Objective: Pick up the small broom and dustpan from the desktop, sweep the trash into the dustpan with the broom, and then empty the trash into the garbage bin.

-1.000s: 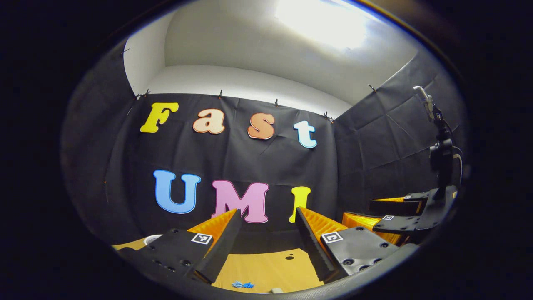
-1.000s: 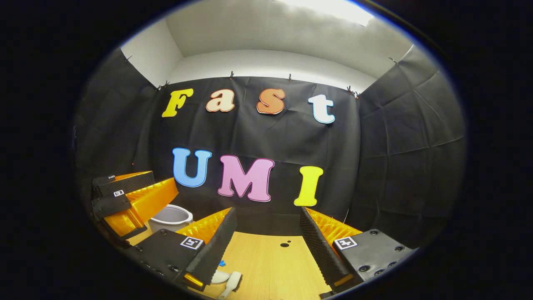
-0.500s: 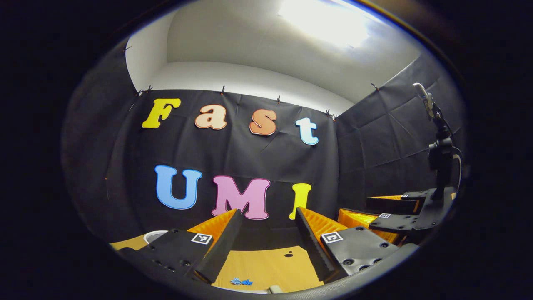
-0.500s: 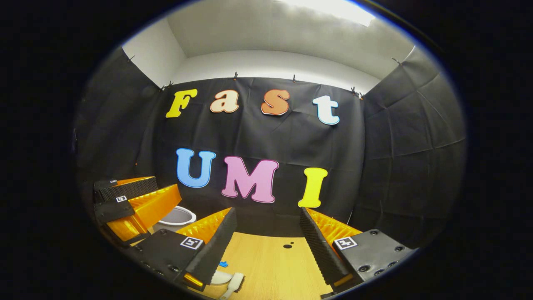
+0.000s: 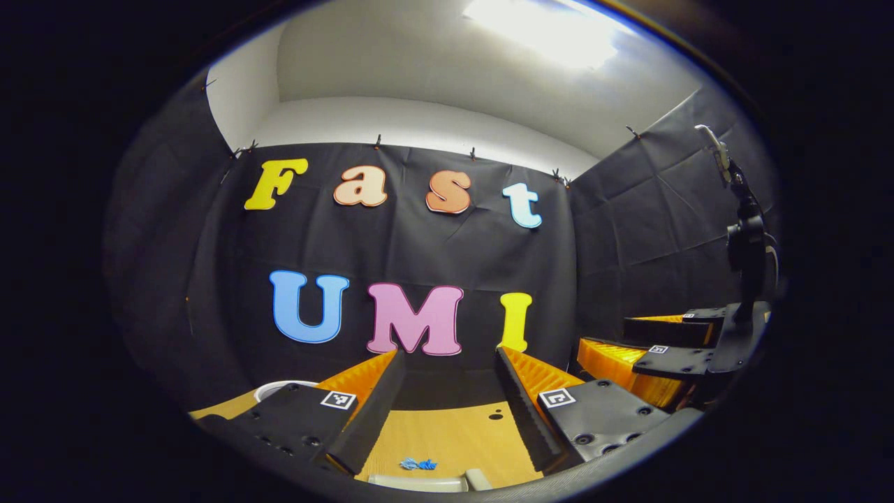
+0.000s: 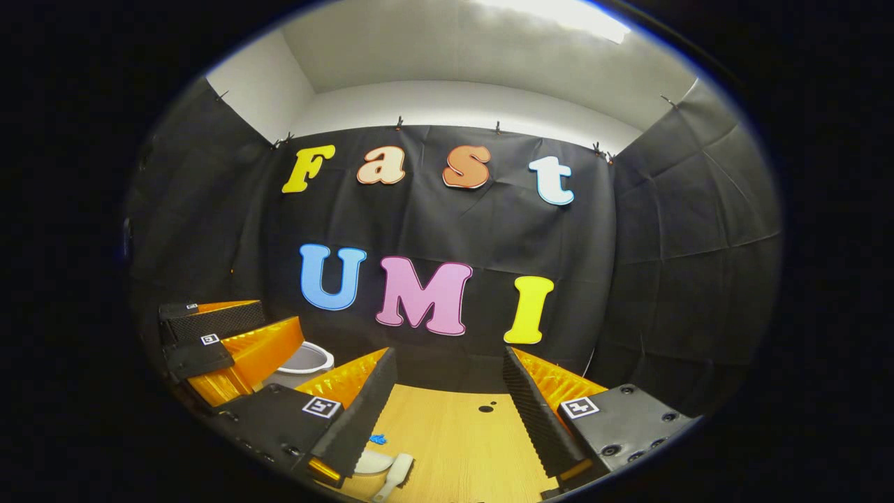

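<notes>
Left gripper view: the left tongs (image 5: 447, 391) gape apart, empty, above the bench (image 5: 454, 436); blue trash (image 5: 418, 463) lies unswept.

Right gripper view: the right tongs (image 6: 447, 398) also gape, empty; broom (image 6: 394, 475) and dustpan (image 6: 370, 462) lie untouched, bin (image 6: 300, 363) behind. Nothing is done yet, I judge.

Both cameras sit low over the desktop (image 6: 447, 433), facing the back wall. Each catches the other gripper alongside, and both share the blue scrap (image 5: 418, 464).

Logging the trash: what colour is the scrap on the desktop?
Blue scrap, clearest in the left gripper view.
</notes>
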Available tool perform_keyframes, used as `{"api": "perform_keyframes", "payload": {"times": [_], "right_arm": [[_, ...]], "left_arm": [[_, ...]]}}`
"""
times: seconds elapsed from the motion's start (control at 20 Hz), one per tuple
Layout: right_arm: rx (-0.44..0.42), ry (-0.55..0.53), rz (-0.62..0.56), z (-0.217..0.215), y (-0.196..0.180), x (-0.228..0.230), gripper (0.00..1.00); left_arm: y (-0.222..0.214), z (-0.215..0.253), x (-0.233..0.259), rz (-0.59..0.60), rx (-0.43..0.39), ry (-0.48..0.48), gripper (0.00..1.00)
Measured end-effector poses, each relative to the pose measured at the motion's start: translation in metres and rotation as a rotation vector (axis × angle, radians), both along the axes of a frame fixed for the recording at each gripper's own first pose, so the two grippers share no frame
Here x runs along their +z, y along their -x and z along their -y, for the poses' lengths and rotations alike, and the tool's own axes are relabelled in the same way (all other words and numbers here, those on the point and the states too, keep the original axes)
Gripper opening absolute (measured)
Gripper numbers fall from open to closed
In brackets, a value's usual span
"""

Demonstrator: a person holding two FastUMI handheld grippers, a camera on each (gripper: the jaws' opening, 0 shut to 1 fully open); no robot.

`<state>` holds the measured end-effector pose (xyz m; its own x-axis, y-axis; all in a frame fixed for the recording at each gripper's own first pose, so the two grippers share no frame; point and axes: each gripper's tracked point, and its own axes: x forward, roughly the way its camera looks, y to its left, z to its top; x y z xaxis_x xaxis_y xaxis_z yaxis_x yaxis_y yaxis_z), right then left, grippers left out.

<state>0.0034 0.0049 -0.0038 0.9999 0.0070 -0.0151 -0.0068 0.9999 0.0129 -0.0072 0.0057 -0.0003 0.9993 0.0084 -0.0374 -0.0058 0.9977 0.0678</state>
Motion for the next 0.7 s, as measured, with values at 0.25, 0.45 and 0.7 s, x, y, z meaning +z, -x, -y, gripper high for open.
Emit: {"api": "perform_keyframes", "payload": {"times": [0.25,0.45,0.7], "right_arm": [[0.009,0.003,-0.001,-0.006,0.002,0.001,0.98],[0.029,0.006,-0.009,-0.013,0.001,-0.001,0.98],[0.055,0.006,-0.009,-0.024,0.001,-0.002,0.98]], "left_arm": [[0.003,-0.004,-0.005,-0.021,0.012,0.0,0.77],[0.008,-0.01,-0.005,-0.026,0.031,-0.007,0.77],[0.014,-0.019,-0.008,-0.032,0.054,-0.035,0.77]]}}
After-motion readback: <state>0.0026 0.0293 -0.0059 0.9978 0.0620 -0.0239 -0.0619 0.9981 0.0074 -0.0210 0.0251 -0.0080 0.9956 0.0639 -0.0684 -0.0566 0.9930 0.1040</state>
